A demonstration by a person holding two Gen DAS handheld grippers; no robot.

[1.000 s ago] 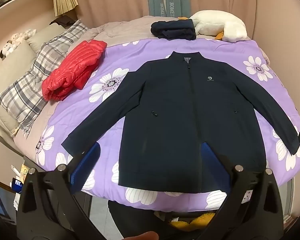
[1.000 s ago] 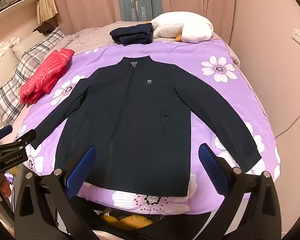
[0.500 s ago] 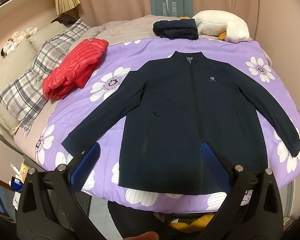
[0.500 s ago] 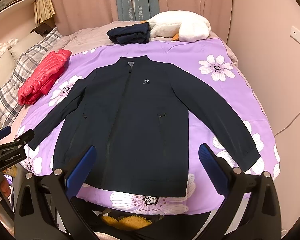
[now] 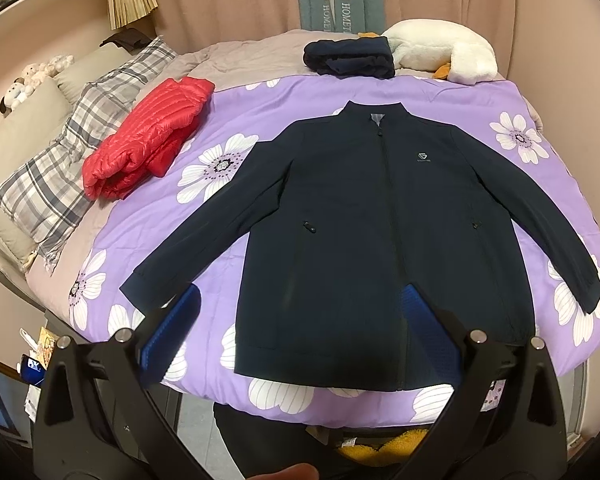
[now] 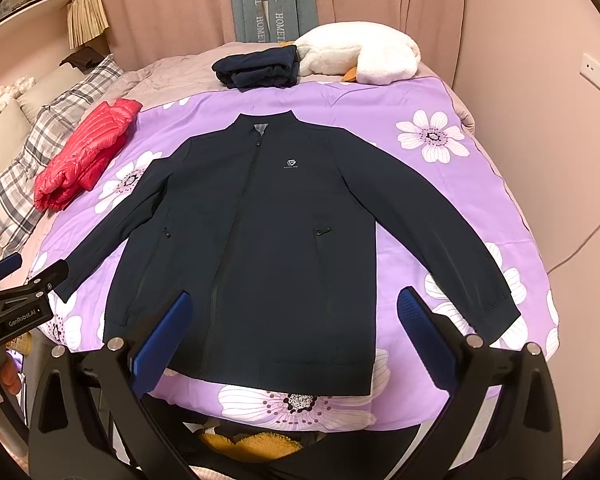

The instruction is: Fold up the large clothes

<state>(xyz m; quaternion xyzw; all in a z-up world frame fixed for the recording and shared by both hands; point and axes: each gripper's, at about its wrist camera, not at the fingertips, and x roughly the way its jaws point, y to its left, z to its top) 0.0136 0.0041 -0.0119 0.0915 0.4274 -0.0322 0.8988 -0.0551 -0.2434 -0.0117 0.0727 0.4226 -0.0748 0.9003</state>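
Both claws barely shifted, wide apart, navy jacket (image 5: 380,216) flat on bedspread (image 5: 260,120)

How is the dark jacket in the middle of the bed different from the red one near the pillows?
The navy jacket lies spread flat with sleeves out; the red jacket is folded into a bundle. The navy jacket looks smooth and thin, the red jacket quilted and puffy. Both rest on the bed.
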